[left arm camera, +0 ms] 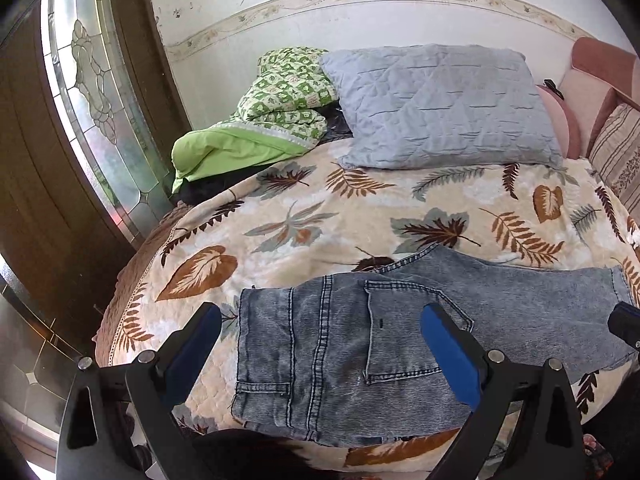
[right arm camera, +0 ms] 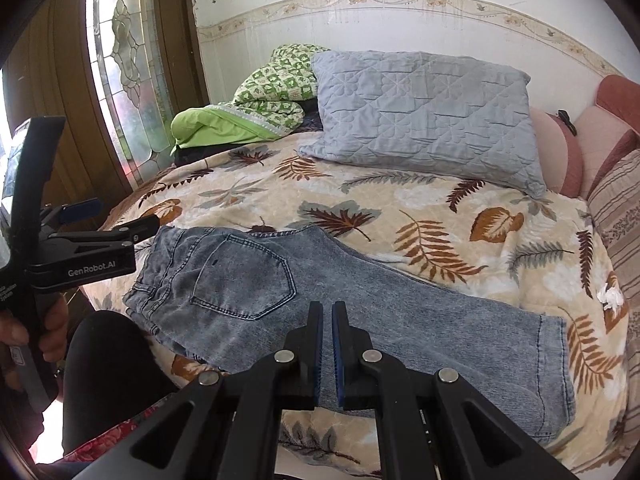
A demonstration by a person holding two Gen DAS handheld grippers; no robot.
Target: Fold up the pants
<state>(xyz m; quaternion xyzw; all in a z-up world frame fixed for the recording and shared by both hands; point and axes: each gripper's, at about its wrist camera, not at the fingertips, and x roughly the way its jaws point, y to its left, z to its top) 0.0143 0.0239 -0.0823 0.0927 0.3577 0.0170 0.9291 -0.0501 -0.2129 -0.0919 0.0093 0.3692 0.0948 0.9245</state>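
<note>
Jeans point(right arm camera: 360, 292) folded flat on bedspread point(right arm camera: 440, 216), pillow point(right arm camera: 420, 116) beyond. Left gripper point(left arm camera: 320, 320) spread wide above waistband, empty. Right gripper point(right arm camera: 327, 312) clenched shut above leg, empty.

Left tool point(left arm camera: 322, 330) agape, right tool point(right arm camera: 327, 312) closed

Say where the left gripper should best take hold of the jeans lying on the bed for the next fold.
Probably the waistband edge of the jeans, coming from the left. The pants lie flat, already doubled leg on leg, waist at the left and hems at the right. That edge is free on the bedspread, and the open left gripper straddles that end. The right gripper, shut and empty, would suit the hems.
</note>
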